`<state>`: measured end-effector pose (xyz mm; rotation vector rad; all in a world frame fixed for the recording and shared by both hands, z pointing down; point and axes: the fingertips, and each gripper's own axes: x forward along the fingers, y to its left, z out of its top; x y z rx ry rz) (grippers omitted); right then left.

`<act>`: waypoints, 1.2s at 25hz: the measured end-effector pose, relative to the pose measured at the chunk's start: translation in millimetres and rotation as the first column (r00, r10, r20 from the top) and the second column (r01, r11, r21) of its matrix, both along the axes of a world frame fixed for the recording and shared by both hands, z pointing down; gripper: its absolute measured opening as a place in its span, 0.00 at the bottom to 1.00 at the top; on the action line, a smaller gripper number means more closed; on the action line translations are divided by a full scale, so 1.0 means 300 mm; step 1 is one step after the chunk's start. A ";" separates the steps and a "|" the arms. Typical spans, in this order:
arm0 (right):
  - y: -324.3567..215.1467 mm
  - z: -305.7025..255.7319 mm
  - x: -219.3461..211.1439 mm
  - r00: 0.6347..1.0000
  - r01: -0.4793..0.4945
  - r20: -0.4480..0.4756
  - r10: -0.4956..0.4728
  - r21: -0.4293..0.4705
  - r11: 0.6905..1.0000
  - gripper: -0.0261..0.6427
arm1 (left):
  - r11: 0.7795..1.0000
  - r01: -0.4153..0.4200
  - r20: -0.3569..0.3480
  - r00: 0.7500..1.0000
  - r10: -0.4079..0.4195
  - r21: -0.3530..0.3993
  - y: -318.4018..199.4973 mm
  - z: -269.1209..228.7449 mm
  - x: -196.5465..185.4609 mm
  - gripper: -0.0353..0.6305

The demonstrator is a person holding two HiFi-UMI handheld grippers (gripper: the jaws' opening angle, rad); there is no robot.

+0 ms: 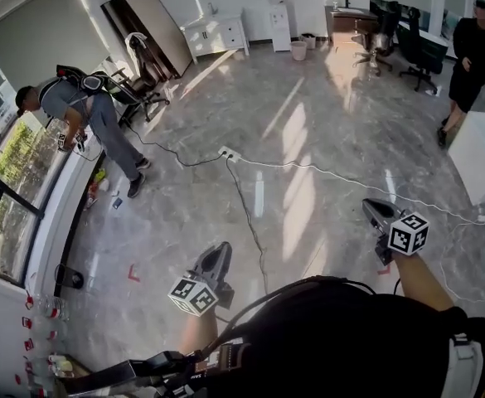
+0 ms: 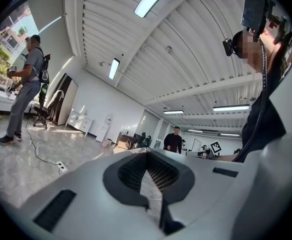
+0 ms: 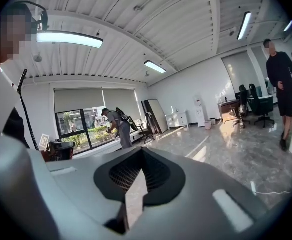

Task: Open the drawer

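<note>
Right hand-held gripper [image 3: 141,153] (closed, own view)

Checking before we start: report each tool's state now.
Left tool: closed, holding nothing.
Right tool: closed, holding nothing.

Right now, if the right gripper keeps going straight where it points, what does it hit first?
Nothing close: the right gripper, fingers shut, points out across the floor. First in line is probably the far chair near the person at the window; depth unclear.
</note>
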<state>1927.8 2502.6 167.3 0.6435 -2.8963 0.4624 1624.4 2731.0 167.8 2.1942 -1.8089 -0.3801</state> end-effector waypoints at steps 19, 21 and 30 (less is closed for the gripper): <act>-0.748 -0.005 0.113 0.992 0.120 0.029 -0.121 0.011 0.993 0.04 | 0.997 0.078 -0.012 0.997 -0.078 0.023 -0.681 -0.121 0.235 0.04; -0.840 -0.024 0.172 0.991 0.132 0.021 -0.133 0.025 0.991 0.04 | 0.996 0.077 -0.027 0.997 -0.076 0.037 -0.786 -0.151 0.305 0.04; -1.164 0.078 0.481 0.999 0.042 0.013 -0.042 -0.021 0.999 0.04 | 0.999 -0.030 0.007 1.000 0.030 -0.015 -1.226 -0.144 0.540 0.04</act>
